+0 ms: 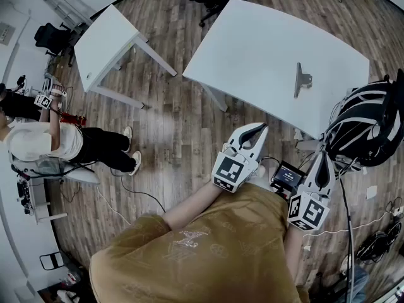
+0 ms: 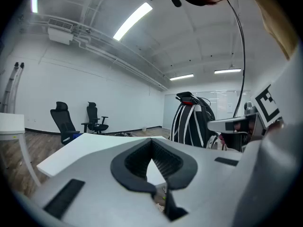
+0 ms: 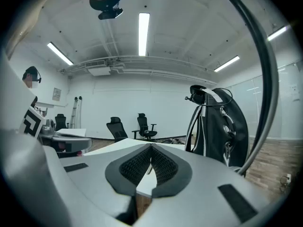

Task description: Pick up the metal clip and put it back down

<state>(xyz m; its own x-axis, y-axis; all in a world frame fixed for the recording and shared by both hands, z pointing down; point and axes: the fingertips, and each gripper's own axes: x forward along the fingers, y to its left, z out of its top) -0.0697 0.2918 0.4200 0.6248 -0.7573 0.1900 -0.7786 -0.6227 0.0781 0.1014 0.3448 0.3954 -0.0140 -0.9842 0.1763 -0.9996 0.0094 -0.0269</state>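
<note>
The metal clip (image 1: 302, 79) lies flat on the white table (image 1: 252, 49), toward its right side, with nothing touching it. Both grippers hang below the table's near edge, above the wood floor, and point toward the table. My left gripper (image 1: 257, 129) is shut and empty; in its own view the jaws (image 2: 152, 141) meet at the tips with the table top (image 2: 90, 148) beyond them. My right gripper (image 1: 324, 154) is shut and empty too, its tips (image 3: 151, 146) together in front of the table edge. The clip is well beyond both.
A black and white bag (image 1: 369, 122) stands right of the table, close to my right gripper. A second white table (image 1: 104, 40) stands at the upper left. A person (image 1: 44, 141) sits at far left. Office chairs (image 2: 64, 122) line the far wall. Cables cross the floor.
</note>
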